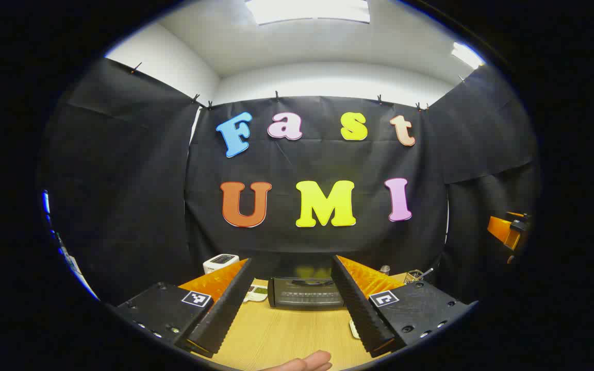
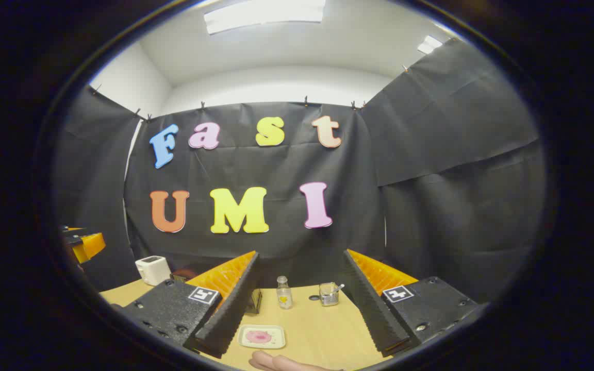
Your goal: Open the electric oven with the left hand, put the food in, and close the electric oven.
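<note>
A: Where is the oven?
B: In the left gripper view the oven (image 1: 306, 292) sits on the desk (image 1: 286, 330) against the black cloth wall, straight ahead between the two fingers. Its dark door looks closed, handle along the top edge.

A: And the left hand-held gripper (image 1: 292, 309)?
B: Spread wide, holding nothing, above the desk and well short of the oven.

A: The food?
B: In the right gripper view a small plate (image 2: 261, 336) with something pink on it lies on the desk, just beside the inner edge of that gripper's left-side finger. I cannot tell what the food is.

A: The right hand-held gripper (image 2: 302, 314)?
B: Also spread, empty, hanging over the desk.

A: Anything else on the desk?
B: A small clear bottle (image 2: 284, 292) and a glass jar (image 2: 329, 293) stand near the back in the right gripper view, apart from each other. A white appliance (image 2: 152, 269) sits at the far left corner. A fingertip (image 1: 304, 362) shows at the bottom edge of the left gripper view. The other gripper's orange body (image 1: 506, 230) shows at the far right of that view.
</note>
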